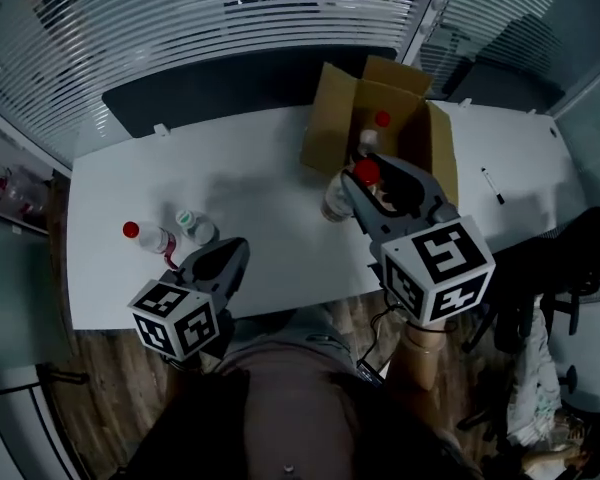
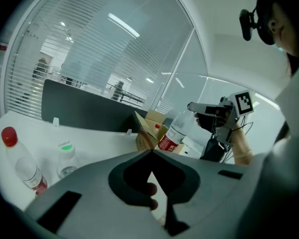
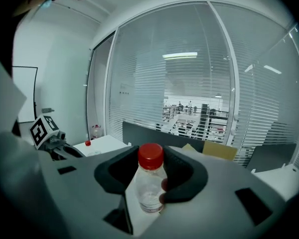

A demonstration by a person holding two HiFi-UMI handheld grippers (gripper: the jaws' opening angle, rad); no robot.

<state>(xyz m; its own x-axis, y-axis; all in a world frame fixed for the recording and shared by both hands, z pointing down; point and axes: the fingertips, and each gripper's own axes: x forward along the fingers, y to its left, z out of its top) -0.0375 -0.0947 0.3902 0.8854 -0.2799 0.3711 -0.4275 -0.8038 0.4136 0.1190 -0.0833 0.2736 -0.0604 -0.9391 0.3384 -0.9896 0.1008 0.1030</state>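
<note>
1. Right tongs [image 1: 378, 184]: clenched on the clear bottle [image 3: 148, 183]. The jaws close on its shoulder just below the red cap, which stands proud of them. Gripping this high likely lets the body hang upright.
2. Clear bottle, position: it appears raised off the table [image 1: 260, 168], over the near edge towards the right corner. It sits just in front of the cardboard box [image 1: 330, 118].
3. Cardboard box: it stands at the far edge with its flaps folded open, so the interior is reachable from above. A boxed bottle [image 1: 382, 120] with a red cap stands inside.
4. Left tongs [image 1: 235, 251]: jaws drawn together at the tips, with nothing between them. They hover low at the near edge towards the left corner, well apart from the right tongs, probably so as not to obstruct them.
5. Nearest items to the left tongs: a green-capped bottle [image 1: 187, 218] just beyond the tips, and a red-capped bottle [image 1: 132, 231] beside it, nearer the left edge. The two bottles are close together, but contact cannot be confirmed.
6. A marker [image 1: 491, 185] lies by the right edge, away from both tongs.
</note>
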